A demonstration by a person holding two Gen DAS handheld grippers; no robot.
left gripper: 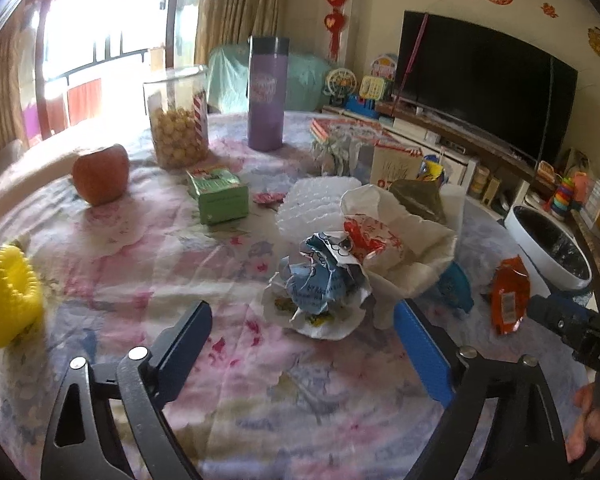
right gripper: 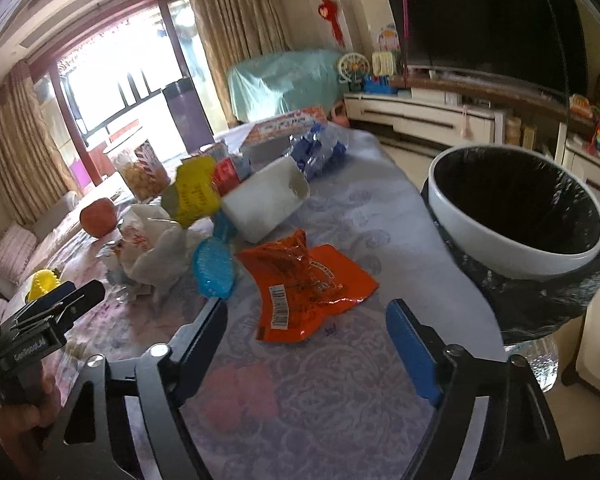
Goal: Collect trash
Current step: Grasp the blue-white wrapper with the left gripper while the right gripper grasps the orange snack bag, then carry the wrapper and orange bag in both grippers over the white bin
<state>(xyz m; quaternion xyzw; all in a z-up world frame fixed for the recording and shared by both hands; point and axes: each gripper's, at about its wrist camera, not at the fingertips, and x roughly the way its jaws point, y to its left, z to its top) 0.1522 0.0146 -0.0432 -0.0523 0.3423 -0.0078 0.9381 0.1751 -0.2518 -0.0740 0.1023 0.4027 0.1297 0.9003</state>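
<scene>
1. The left gripper (left gripper: pixel 304 334) hovered over the flowered tablecloth (left gripper: pixel 148 280) with its jaws standing wide and nothing between them.
2. Just ahead of its fingertips lay a crumpled blue-and-white paper wad (left gripper: pixel 324 280), resting on a white wrapper and touching a larger white paper bag with red print (left gripper: pixel 396 240) behind it.
3. The right gripper (right gripper: pixel 306 320) also stood wide apart and empty, angled down over the cloth.
4. An orange snack wrapper (right gripper: pixel 304 280) lay flat on the table just beyond the right gripper's fingertips, barcode side up, not touched by either finger.
5. A crinkled blue plastic piece (right gripper: pixel 214 268) sat just beside the orange wrapper, on its left in the right wrist view.
6. A white bin with a black liner (right gripper: pixel 516 216) stood beside the table's right edge, near the orange wrapper.
7. Farther back on the table were a red apple (left gripper: pixel 100 174), a clear jar of yellow snacks (left gripper: pixel 178 120), a purple tumbler (left gripper: pixel 266 92) and a green box (left gripper: pixel 218 194).
8. A yellow toy (left gripper: pixel 10 292) lay near the table's left edge.
9. In the left wrist view the right gripper showed at the right edge, close to the orange wrapper, with a hand (left gripper: pixel 592 420) below it.
</scene>
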